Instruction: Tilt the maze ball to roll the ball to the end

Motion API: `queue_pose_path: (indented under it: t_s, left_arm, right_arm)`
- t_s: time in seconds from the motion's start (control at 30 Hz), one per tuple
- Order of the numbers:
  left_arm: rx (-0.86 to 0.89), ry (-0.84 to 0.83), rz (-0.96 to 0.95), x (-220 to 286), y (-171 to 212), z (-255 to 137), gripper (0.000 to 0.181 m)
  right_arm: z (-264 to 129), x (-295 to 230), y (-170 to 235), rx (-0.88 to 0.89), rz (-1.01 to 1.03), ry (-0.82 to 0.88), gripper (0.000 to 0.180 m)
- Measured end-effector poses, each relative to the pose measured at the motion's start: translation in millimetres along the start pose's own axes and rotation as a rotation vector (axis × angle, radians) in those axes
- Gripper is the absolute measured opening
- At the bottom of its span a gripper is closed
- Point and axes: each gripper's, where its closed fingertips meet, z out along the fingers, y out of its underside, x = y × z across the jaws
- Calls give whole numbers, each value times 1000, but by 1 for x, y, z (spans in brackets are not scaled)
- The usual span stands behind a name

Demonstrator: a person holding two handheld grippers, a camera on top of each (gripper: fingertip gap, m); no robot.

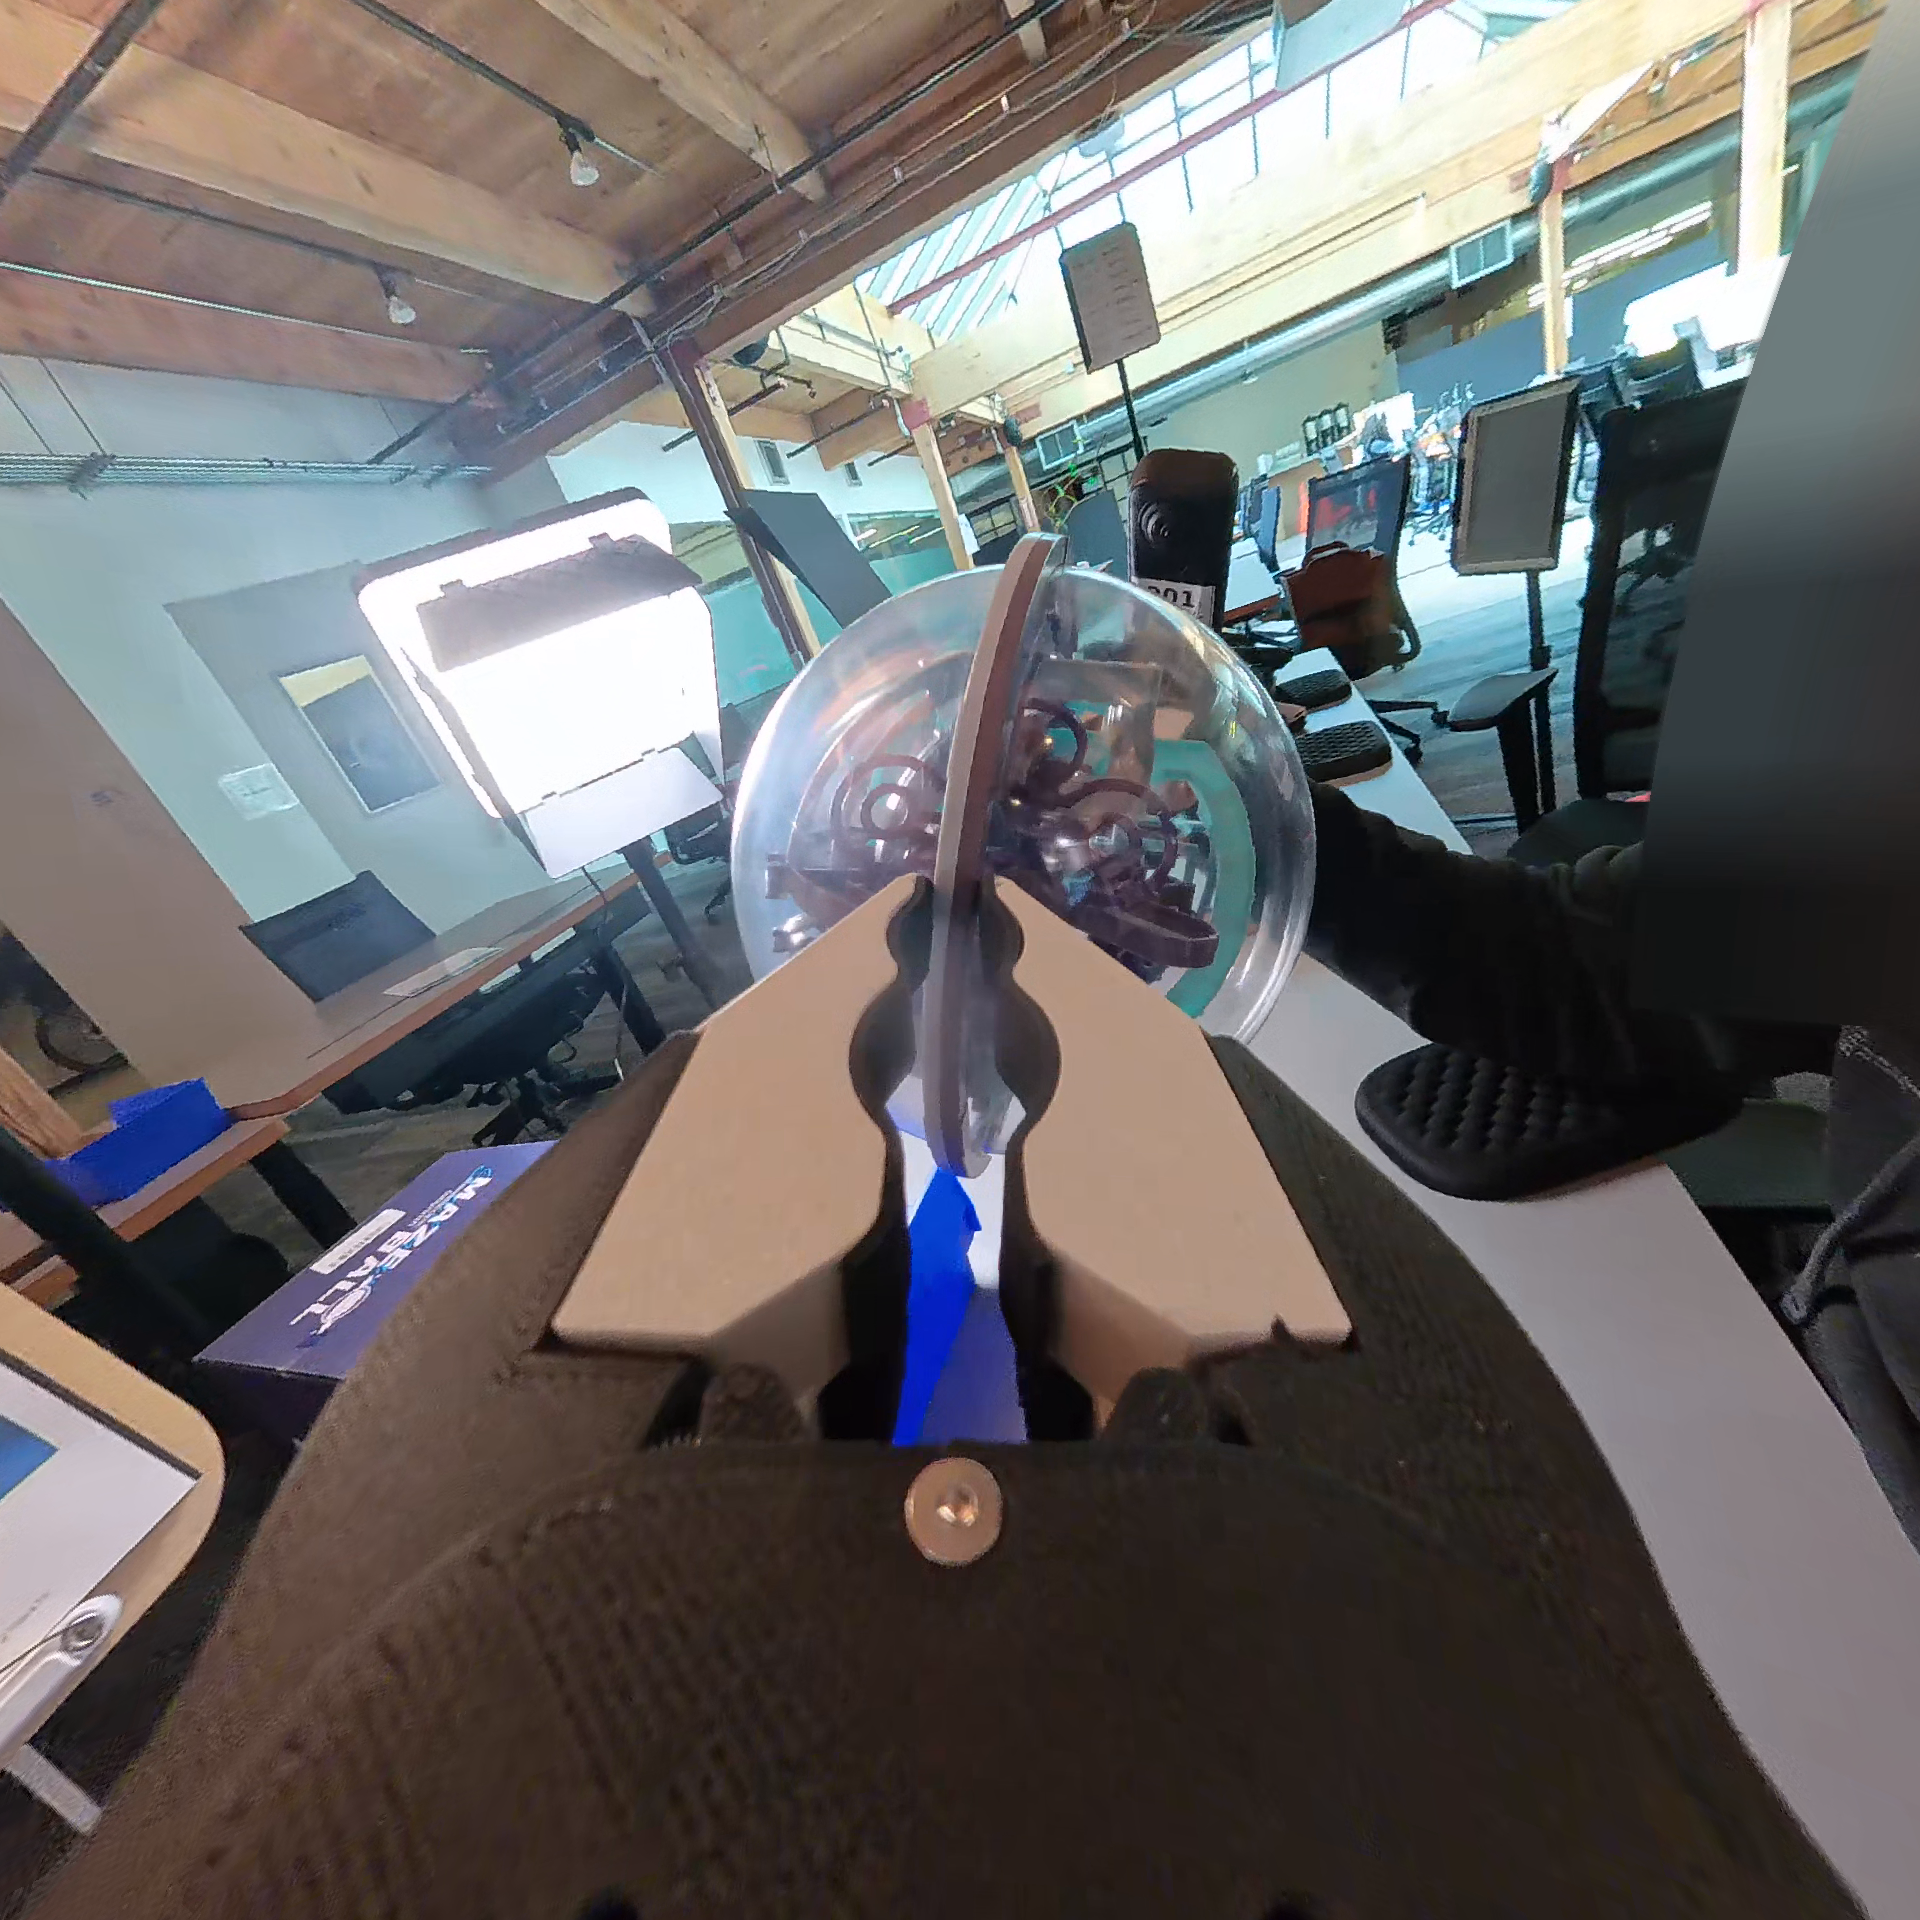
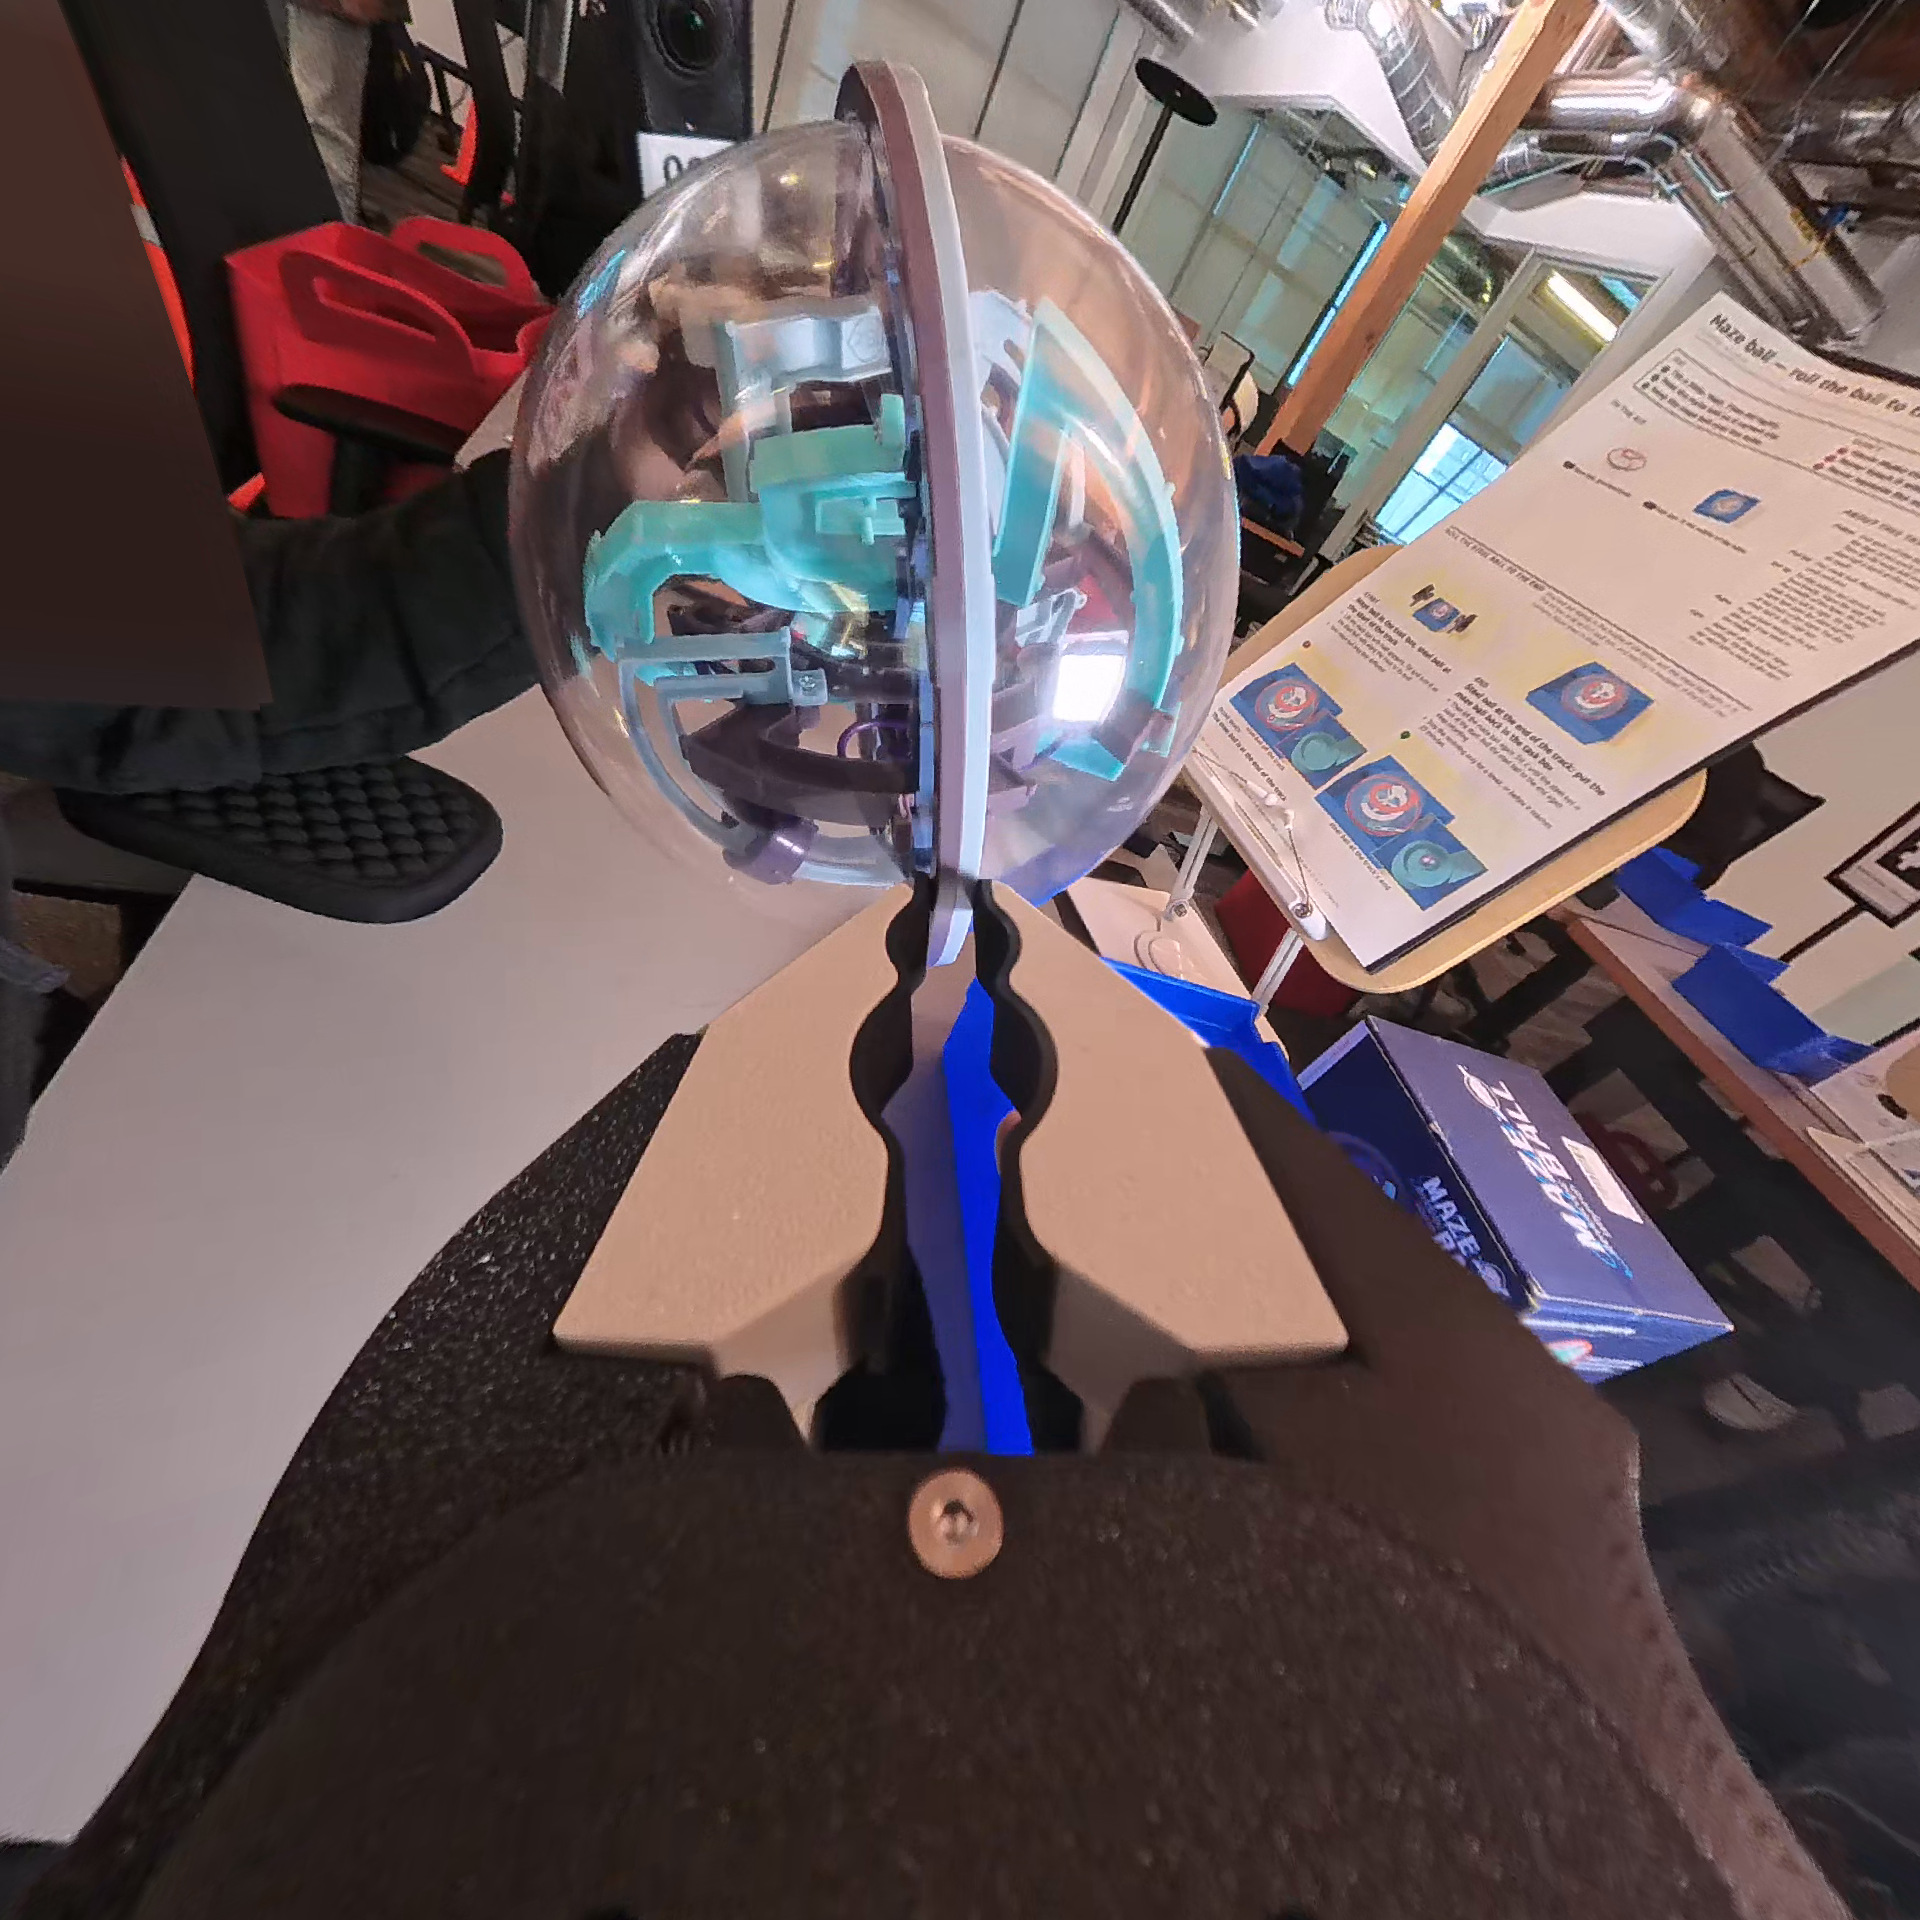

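Left wrist view and right wrist view agree: each claw, left gripper (image 1: 958, 894) and right gripper (image 2: 948, 896), pinches the rim (image 2: 940, 499) of the maze ball (image 2: 873, 499), lifted off the white table (image 2: 312, 1039) (presumably so it tilts freely).

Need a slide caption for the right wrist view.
Right gripper pinches the maze ball by its equatorial rim above the white table.

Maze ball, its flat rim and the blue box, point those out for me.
maze ball (image 2: 748, 540): right wrist view, clear shell.
flat rim (image 2: 940, 416): right wrist view, grey edge.
blue box (image 2: 1538, 1226): right wrist view, top face.
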Motion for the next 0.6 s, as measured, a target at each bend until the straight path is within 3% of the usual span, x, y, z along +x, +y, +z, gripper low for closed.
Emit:
queue_pose_path:
  t_s: [0.6]
  left_arm:
    - [-96, 7, -146, -20, 65, 11, 8]
  right_arm:
    - [-5, 16, 36, -67, 105, 3, 6]
